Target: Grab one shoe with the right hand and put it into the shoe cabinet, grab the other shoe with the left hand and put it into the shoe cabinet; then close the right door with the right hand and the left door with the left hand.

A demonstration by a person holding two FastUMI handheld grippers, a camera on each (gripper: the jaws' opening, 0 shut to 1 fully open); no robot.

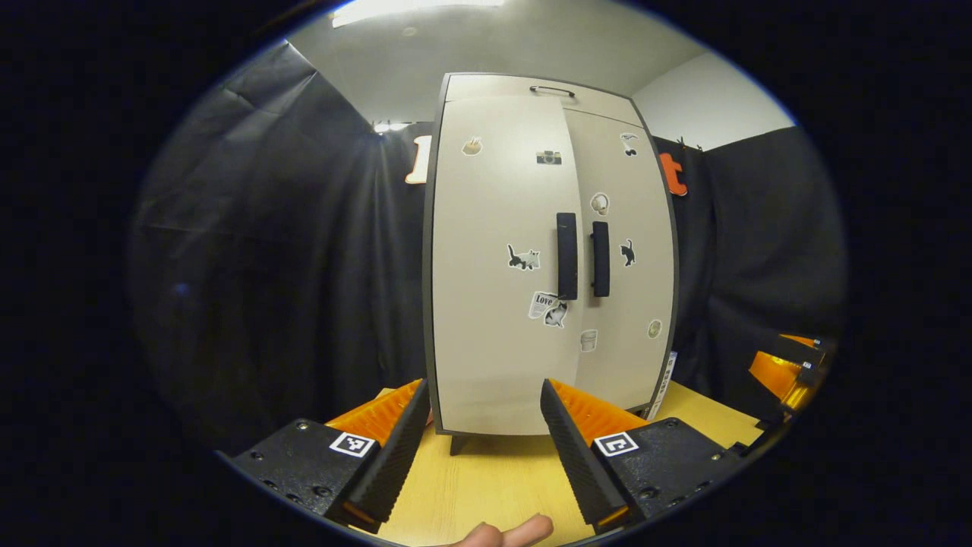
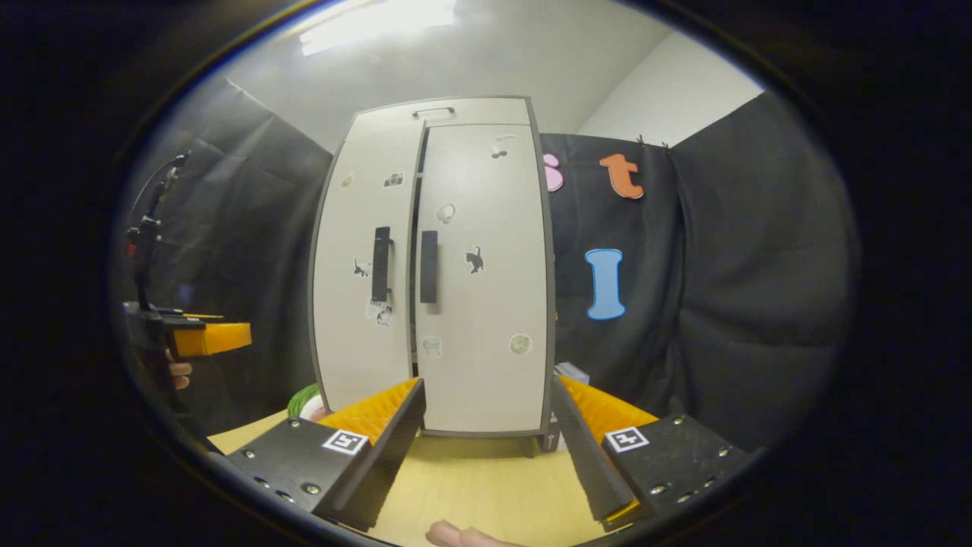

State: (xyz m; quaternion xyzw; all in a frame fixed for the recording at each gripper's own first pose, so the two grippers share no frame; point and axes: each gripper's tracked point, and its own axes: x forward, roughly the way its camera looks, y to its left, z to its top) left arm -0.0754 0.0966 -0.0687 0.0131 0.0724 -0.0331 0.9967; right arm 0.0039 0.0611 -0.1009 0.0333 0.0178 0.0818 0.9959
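One shoe cabinet point(image 1: 531, 258), two doors shut, two handles. Left gripper point(image 1: 482, 448) and right gripper point(image 2: 486, 448) spread wide, holding nothing.

The shoe cabinet point(image 2: 433, 281) stood on the wooden table point(image 2: 486, 486) with both doors shut. The right gripper point(image 2: 486, 448) hung open before it; the left gripper point(image 2: 201, 338) showed at the left edge.
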